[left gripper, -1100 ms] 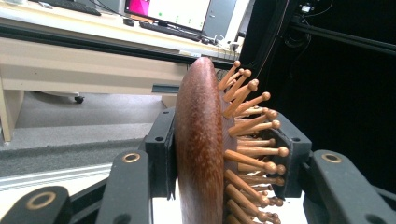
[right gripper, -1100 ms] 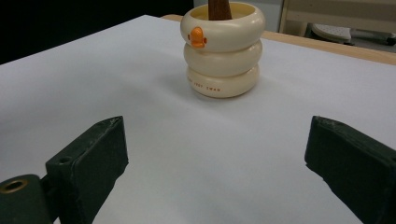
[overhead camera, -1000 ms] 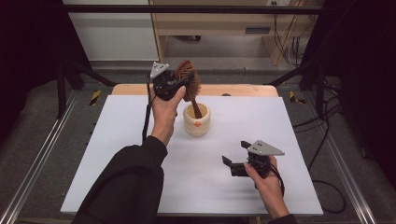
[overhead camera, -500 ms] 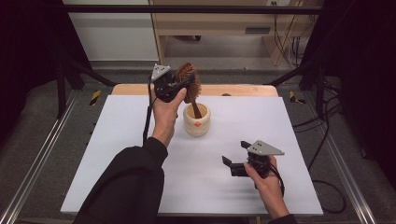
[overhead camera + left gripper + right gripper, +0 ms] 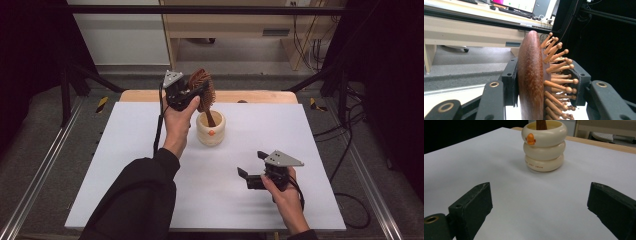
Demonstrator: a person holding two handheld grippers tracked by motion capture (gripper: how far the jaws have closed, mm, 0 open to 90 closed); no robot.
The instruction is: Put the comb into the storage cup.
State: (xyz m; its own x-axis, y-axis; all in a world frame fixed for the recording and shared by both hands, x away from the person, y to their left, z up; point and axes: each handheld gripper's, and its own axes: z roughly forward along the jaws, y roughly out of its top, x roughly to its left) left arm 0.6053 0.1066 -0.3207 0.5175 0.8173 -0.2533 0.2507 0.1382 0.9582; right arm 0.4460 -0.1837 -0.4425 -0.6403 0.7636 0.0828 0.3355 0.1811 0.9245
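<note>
Wooden hairbrush [image 5: 202, 87], head clamped in the left tool [image 5: 192, 92], one jaw on the smooth back, one on the bristle tips; handle slants down into a cream ringed cup [image 5: 210, 131] on the white worktop [image 5: 125, 165], its end hidden inside, probably resting on the bottom. Right tool [image 5: 251, 167]: jaws wide, nothing between them, low over the worktop, well apart from the cup.

Wooden hairbrush [image 5: 202, 89] upright, handle in cream cup [image 5: 210, 131]
</note>
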